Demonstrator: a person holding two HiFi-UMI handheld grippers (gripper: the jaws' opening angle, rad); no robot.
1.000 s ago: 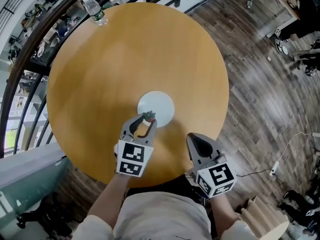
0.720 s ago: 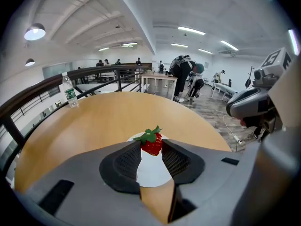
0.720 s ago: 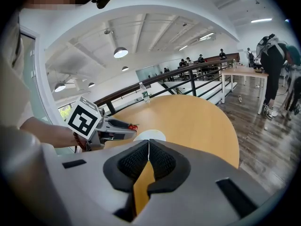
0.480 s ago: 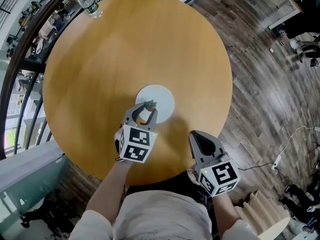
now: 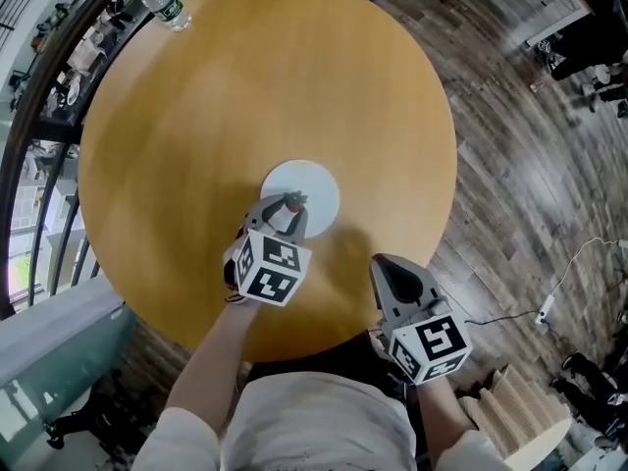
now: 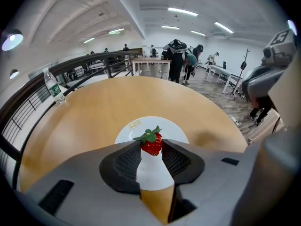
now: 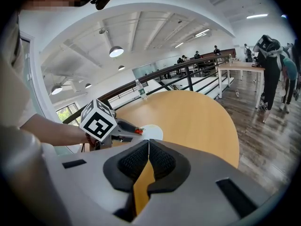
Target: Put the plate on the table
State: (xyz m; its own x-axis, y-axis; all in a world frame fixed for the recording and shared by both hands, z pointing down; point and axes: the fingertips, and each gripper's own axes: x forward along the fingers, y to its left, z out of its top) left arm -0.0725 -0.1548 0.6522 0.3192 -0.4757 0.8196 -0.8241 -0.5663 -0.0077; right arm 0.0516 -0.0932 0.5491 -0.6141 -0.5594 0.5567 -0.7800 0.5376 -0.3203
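White and round, the plate (image 5: 312, 186) lies flat on the wooden table (image 5: 373, 106), a little toward 6 o'clock from the tabletop's middle in the head view. The left claw (image 5: 286, 212) reaches in from the plate's 7 o'clock. Its two jaws are closed on a red strawberry (image 6: 152, 145) with green leaves on top, and the pads press the fruit from both sides, held apart only by it. The strawberry sits over the plate's 7 o'clock rim, and whether it touches the plate cannot be told. The right claw (image 5: 385, 271) is at the plate's 5 o'clock, well apart from it, over the table's near edge. Its jaws are pressed together with nothing between them. A clear plastic bottle (image 5: 160, 1) stands upright at the table's 11 o'clock edge, beside a dark railing (image 5: 39, 96). Dark wooden floor (image 5: 530, 165) spreads from 1 to 4 o'clock of the table. In the left gripper view, several people (image 6: 178, 60) stand by a desk (image 6: 150, 66) beyond the table's far edge, at 12 o'clock
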